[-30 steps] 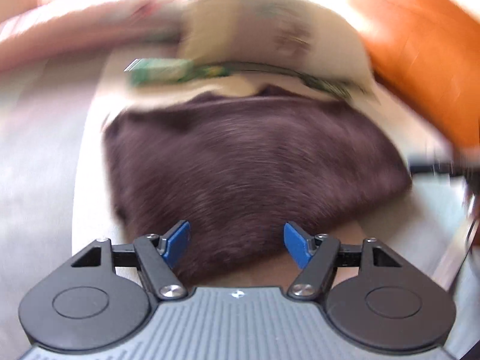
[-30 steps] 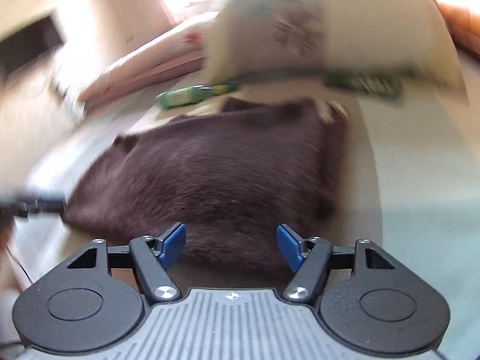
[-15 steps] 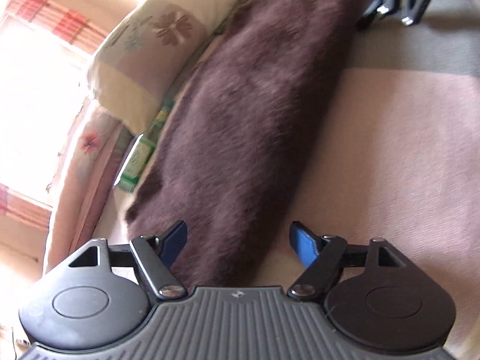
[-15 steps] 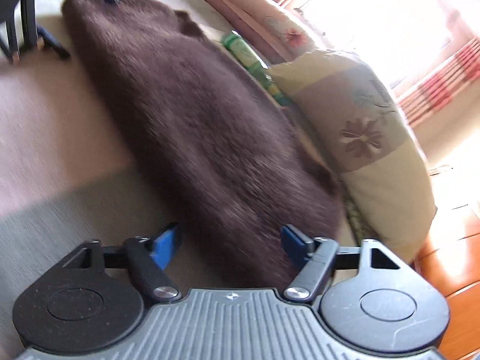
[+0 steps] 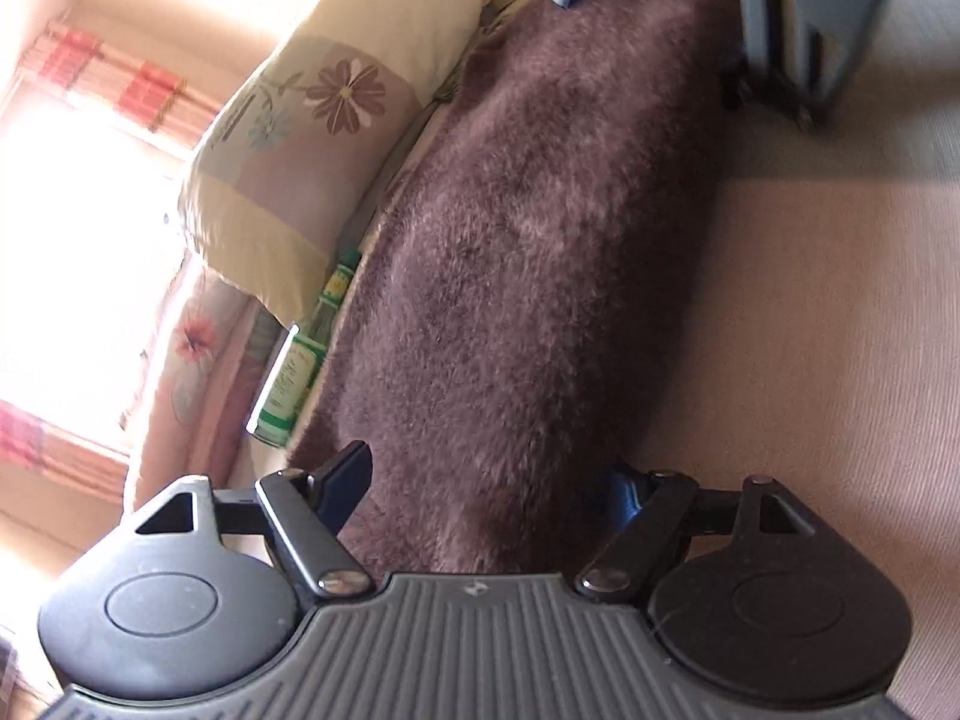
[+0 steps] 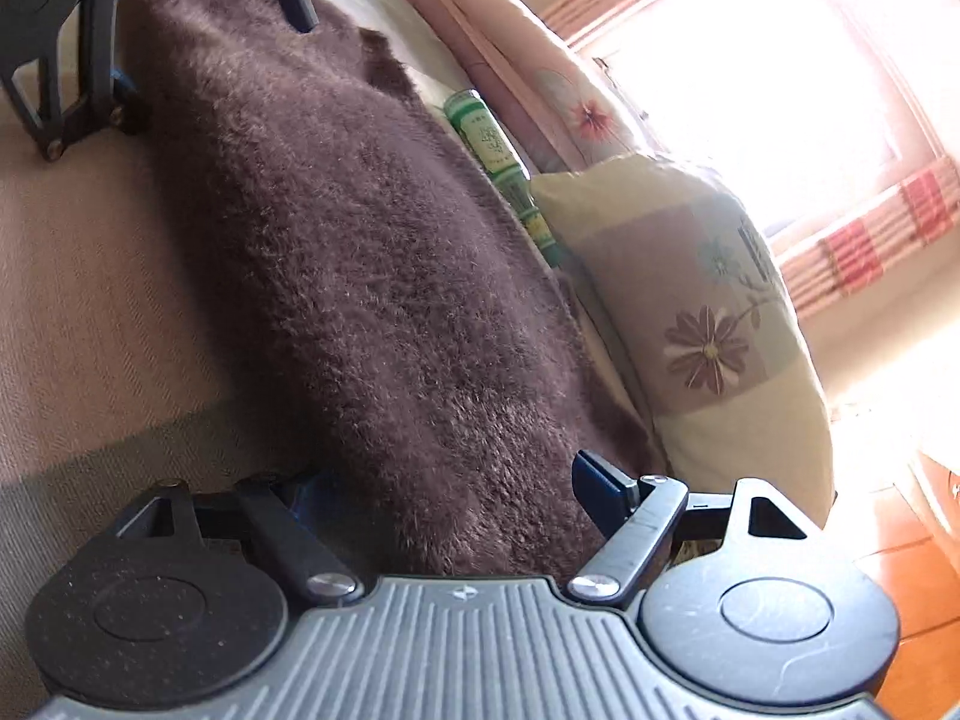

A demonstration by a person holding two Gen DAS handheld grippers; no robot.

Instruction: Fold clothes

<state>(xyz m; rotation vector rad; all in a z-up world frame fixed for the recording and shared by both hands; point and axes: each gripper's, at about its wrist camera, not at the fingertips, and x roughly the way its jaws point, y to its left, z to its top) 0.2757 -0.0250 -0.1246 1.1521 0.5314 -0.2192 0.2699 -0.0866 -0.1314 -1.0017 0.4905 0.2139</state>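
Note:
A dark brown fuzzy garment (image 5: 528,252) lies as a long folded strip on a beige bed cover (image 5: 828,330). My left gripper (image 5: 486,480) sits low at one end of it, jaws wide, straddling that end; the fuzz hides part of its right finger. My right gripper (image 6: 447,486) straddles the opposite end (image 6: 372,276) the same way, jaws wide. Each gripper shows in the other's view: the right gripper (image 5: 654,36) at the far end, the left gripper (image 6: 213,51) likewise. I cannot see the pads pressing the fabric on either one.
A cream pillow with a brown flower (image 5: 312,138) lies along the garment's far side, with a green bottle (image 5: 300,372) wedged between them. A pink floral quilt (image 5: 192,360) and a bright window lie behind. An orange wooden floor (image 6: 912,600) shows past the bed's edge.
Both grippers have rolled about a quarter turn and sunk from facing the garment's long side to its two ends. Their jaws stand a little wider than a second ago.

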